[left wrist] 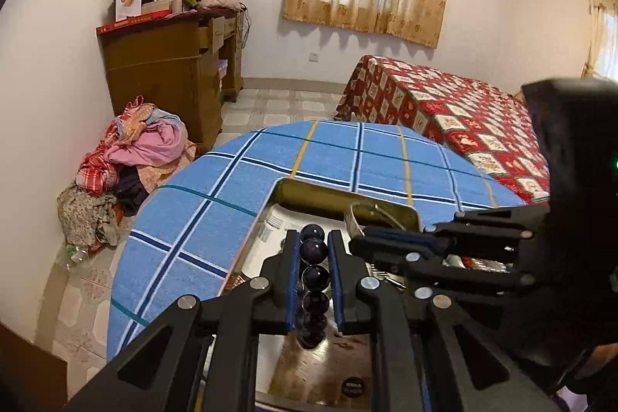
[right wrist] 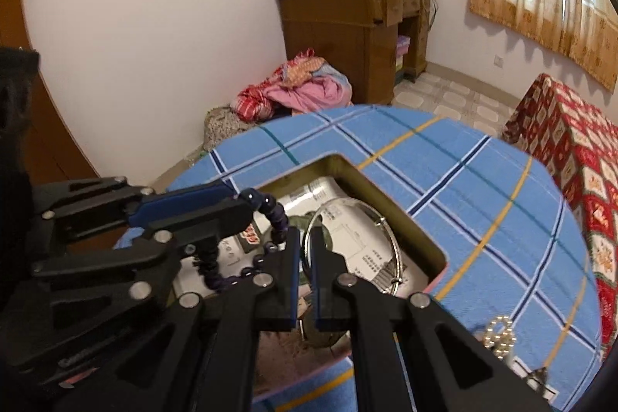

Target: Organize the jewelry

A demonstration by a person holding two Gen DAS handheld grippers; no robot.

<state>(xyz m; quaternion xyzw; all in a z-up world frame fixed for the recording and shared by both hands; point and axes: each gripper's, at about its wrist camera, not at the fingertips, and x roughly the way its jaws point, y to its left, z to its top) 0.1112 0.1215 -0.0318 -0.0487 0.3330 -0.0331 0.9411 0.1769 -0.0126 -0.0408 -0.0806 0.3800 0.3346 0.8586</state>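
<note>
Bracelet of dark purple beads hangs lengthwise between the narrowly closed left gripper, directly above the open tin box, while the right gripper pinches the silver bangle.

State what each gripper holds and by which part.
Left gripper: dark purple bead bracelet, beads pinched between its pads. Right gripper: thin silver metal bangle, clamped on its rim.

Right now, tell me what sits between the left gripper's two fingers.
A string of dark purple beads runs between the left gripper fingers, gripped there, above the open tin box. The left wrist view shows this best.
</note>
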